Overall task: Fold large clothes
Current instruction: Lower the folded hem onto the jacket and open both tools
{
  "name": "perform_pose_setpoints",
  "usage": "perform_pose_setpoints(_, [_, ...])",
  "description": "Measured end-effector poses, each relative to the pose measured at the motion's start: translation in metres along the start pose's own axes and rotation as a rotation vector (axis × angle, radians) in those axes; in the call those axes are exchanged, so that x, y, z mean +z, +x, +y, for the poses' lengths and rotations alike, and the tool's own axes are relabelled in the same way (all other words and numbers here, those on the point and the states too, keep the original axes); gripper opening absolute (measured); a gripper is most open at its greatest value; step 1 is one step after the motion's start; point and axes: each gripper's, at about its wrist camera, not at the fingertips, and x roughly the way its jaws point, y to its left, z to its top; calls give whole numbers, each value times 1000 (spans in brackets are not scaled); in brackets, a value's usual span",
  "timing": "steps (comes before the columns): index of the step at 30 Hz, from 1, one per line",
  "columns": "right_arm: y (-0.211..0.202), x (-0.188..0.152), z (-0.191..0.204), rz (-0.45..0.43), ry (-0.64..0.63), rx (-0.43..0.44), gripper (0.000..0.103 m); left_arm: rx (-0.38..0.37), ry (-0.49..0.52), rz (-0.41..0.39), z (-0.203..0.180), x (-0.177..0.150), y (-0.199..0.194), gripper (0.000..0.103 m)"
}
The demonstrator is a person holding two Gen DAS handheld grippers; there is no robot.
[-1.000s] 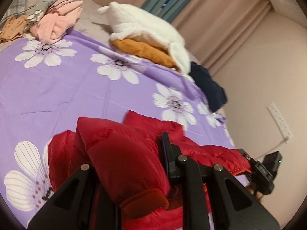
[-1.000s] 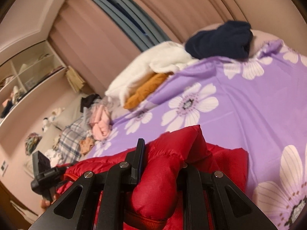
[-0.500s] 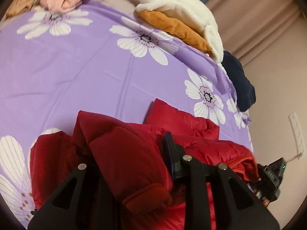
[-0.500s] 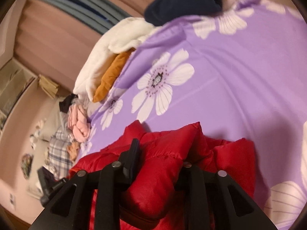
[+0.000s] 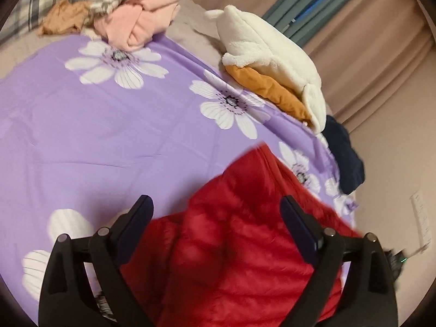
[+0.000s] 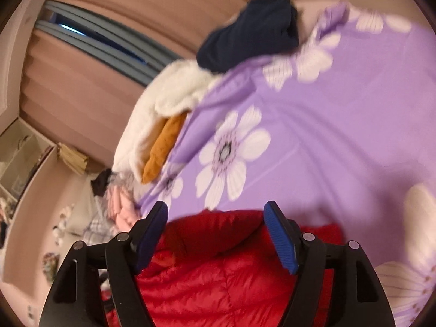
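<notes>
Lying bunched on the purple flowered bedsheet (image 5: 109, 136), the red puffer jacket (image 5: 245, 245) sits between both tools, pinched by neither. The left gripper (image 5: 215, 209) and right gripper (image 6: 215, 215) are opening, their pads clear of the fabric, probably to let a finished fold settle.

you're working in a home bedroom: a bed under a purple sheet with white flowers (image 5: 114, 141), loose clothes heaped along its far edge, among them a white fleece (image 5: 272, 62) and a pink garment (image 5: 139, 24). pinkish curtains (image 6: 90, 87) cover the window, and built-in wall shelves (image 6: 19, 158) hold small household bits.
</notes>
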Motion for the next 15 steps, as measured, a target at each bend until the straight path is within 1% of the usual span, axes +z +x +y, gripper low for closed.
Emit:
perform_pose_setpoints(1, [-8, 1, 3, -27, -19, -24, 74, 11, 18, 1, -1, -3, -3, 94])
perform_pose_setpoints(3, [-14, 0, 10, -37, -62, -40, 74, 15, 61, 2, -5, -12, -12, 94])
perform_pose_setpoints(5, [-16, -9, 25, -10, -160, -60, 74, 36, 126, -5, -12, -23, -18, 94])
perform_pose_setpoints(7, [-16, -23, 39, 14, -275, -98, 74, 56, 205, 1, -22, -36, -22, 94])
perform_pose_setpoints(8, [-16, -37, 49, 29, -362, -127, 74, 55, 247, 11, -29, -43, -23, 94])
perform_pose_setpoints(10, [-17, -61, 60, 52, -479, -155, 74, 58, 318, 31, -40, -59, -24, 94])
perform_pose_setpoints(12, [-18, -81, 65, 76, -555, -166, 74, 65, 371, 47, -48, -74, -24, 94])
perform_pose_setpoints(15, [-19, -110, 71, 103, -661, -190, 74, 97, 451, 60, -57, -96, -22, 94])
